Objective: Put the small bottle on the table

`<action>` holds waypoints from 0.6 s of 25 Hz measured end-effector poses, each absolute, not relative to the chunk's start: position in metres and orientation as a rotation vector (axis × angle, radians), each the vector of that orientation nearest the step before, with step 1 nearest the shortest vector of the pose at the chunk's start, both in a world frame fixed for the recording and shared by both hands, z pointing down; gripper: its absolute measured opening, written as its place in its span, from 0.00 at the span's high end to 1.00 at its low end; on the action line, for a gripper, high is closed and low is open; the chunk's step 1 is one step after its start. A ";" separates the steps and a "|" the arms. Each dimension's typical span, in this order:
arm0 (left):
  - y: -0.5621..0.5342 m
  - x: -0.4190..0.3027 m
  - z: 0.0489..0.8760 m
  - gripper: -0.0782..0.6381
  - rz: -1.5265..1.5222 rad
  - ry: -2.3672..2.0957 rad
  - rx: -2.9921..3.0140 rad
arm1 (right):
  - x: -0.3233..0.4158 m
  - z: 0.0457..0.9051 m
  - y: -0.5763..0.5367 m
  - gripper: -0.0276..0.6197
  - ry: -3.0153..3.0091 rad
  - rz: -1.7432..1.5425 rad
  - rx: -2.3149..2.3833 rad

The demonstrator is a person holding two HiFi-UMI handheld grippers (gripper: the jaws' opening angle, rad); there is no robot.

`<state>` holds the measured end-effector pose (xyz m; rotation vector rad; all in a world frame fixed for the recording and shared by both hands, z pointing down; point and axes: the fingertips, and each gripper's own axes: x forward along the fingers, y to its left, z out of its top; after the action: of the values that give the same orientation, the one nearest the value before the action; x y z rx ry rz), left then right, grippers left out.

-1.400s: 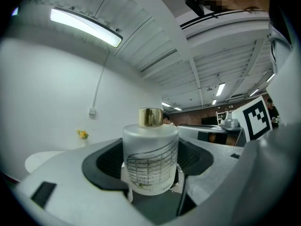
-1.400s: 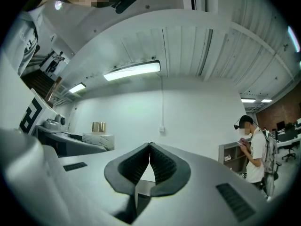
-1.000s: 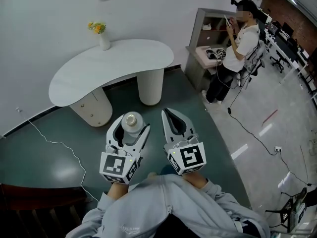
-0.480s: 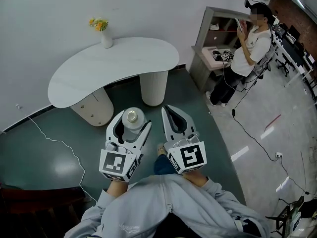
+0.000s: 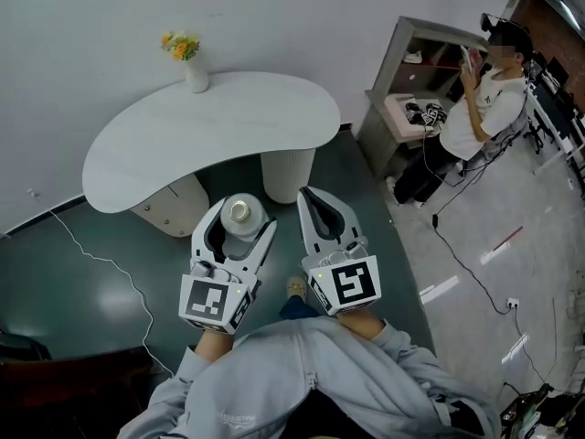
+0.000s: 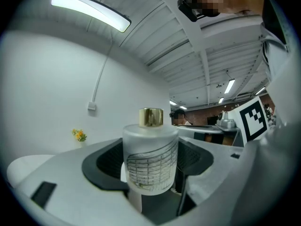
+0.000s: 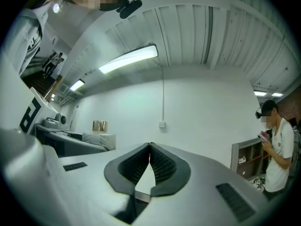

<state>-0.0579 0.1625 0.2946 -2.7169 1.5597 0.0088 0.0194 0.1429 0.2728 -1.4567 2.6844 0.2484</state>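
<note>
A small frosted bottle [image 5: 241,224] with a gold cap stands upright between the jaws of my left gripper [image 5: 240,216], which is shut on its body. In the left gripper view the bottle [image 6: 150,161] fills the middle, its cap [image 6: 150,117] above the jaws. My right gripper [image 5: 317,205] is beside it on the right, shut with its tips meeting and nothing held; its own view shows the closed tips [image 7: 150,147]. Both are held in the air just short of the white curved table [image 5: 183,131].
A white vase with yellow flowers [image 5: 192,62] stands at the table's far edge by the wall. A person [image 5: 475,108] stands at the right by a grey shelf unit [image 5: 402,108]. A white cable [image 5: 101,263] runs across the dark green floor on the left.
Both grippers, the bottle still in the left one, have moved forward toward the table, which now lies closer beneath them. The person at the right sits farther toward the frame's edge.
</note>
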 end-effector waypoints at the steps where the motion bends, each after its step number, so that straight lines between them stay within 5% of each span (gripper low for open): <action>1: 0.153 -0.057 0.293 0.43 0.011 1.568 -2.711 | 0.021 0.272 0.133 0.91 2.688 0.252 -1.451; 15: 0.057 -0.041 0.296 0.43 0.039 1.694 -2.629 | 0.046 0.275 0.027 0.91 2.708 0.263 -1.360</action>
<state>-0.0413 0.0568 0.2957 -2.6291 1.6943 0.0387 0.0463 0.0267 0.2747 -1.3598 2.7079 0.2634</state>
